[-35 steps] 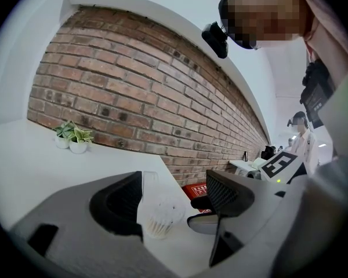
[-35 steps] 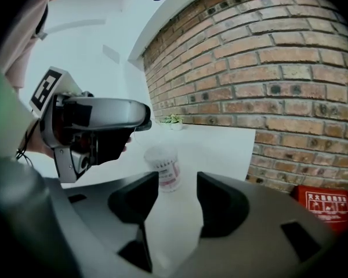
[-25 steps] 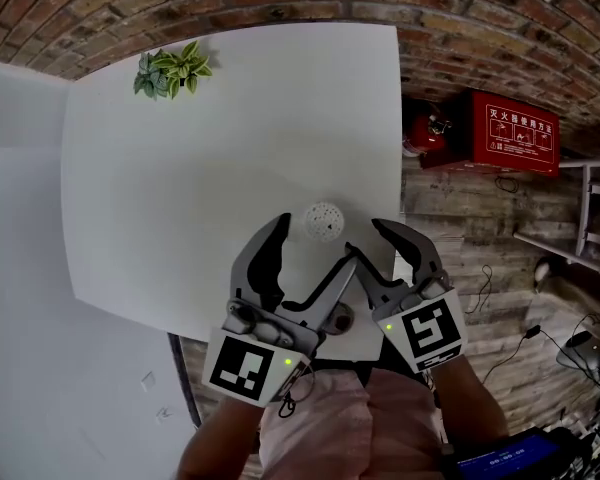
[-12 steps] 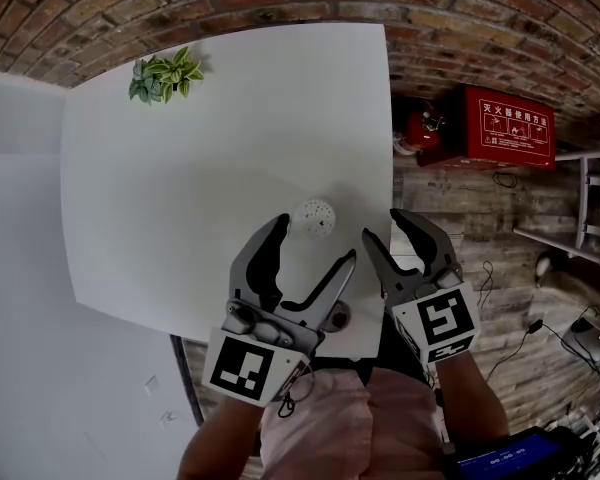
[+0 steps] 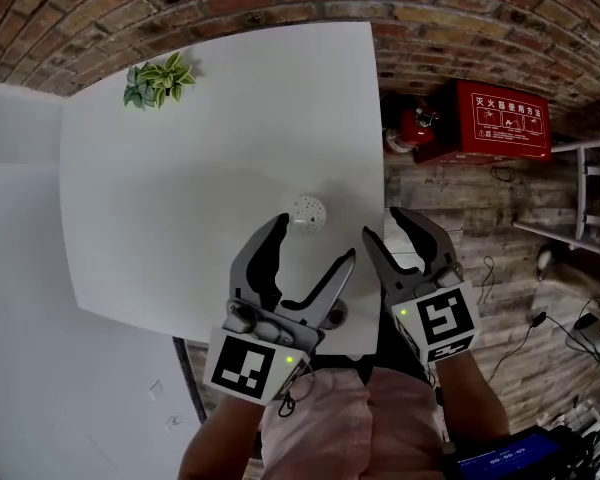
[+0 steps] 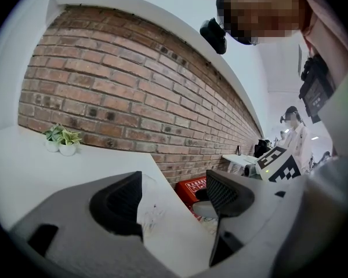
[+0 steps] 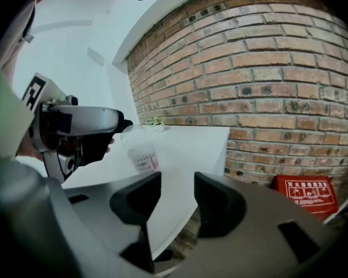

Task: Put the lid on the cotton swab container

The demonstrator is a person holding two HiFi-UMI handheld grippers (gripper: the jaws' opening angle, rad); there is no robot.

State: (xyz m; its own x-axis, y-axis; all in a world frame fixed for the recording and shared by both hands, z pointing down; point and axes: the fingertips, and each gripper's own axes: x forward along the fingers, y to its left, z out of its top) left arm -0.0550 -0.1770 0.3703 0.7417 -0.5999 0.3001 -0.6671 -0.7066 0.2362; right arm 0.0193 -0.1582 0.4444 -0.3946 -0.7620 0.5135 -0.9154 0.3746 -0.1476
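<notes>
Jaws wide apart, empty, on left gripper [image 5: 316, 236] and right gripper [image 5: 381, 222] (cotton swab container [image 5: 307, 211] just ahead)

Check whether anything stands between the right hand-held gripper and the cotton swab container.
Nothing visible does. Bare table separates the right hand-held gripper from the cotton swab container; the left hand-held gripper hovers close beside that path.

Tabletop [image 5: 170, 198] open around container [image 5: 308, 211] (1 plant [image 5: 158, 78] far).
</notes>
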